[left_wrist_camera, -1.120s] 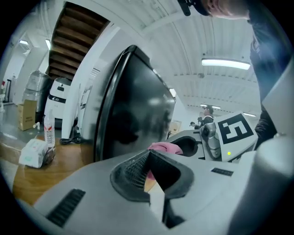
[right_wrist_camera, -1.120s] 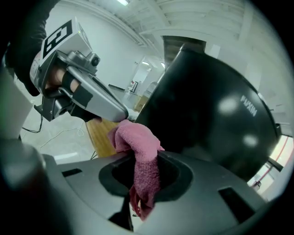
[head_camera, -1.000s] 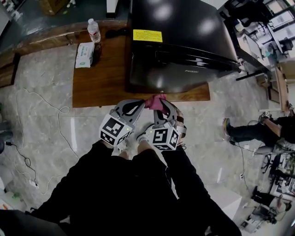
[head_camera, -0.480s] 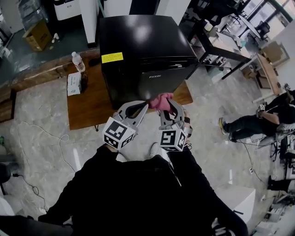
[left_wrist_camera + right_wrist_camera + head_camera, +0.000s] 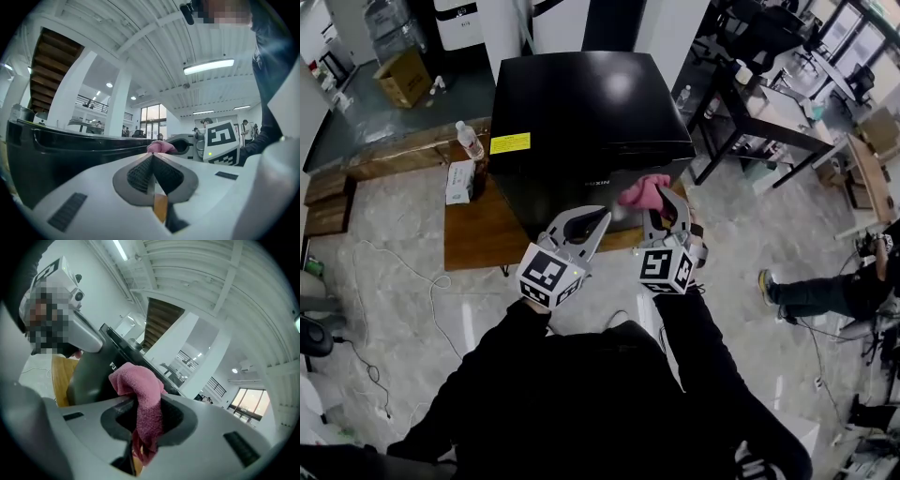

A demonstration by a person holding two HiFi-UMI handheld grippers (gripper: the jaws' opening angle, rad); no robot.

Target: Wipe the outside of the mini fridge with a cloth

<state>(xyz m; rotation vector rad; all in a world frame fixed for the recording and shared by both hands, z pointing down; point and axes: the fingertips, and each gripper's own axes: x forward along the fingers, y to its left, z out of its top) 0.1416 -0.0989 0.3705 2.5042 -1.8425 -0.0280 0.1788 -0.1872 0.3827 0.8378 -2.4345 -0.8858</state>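
Now, cloth [image 5: 642, 191] near the fridge [image 5: 581, 112] front.
My right claw [image 5: 666, 199] grips the pink cloth; my left claw [image 5: 600, 218], beside it, is clenched on nothing.

The mini fridge [image 5: 581, 112] blocks the way straight ahead of you; its black top carries only a flat yellow label [image 5: 510, 142], so a sweep across it meets nothing. On its left, a water bottle [image 5: 471, 141] and a tissue pack [image 5: 457, 181] crowd the wooden platform [image 5: 473, 239]. On its right stands a dark desk [image 5: 759, 120]; that gap looks passable, though the steep angle makes this uncertain. A cable [image 5: 412, 272] trails over the floor at your left.
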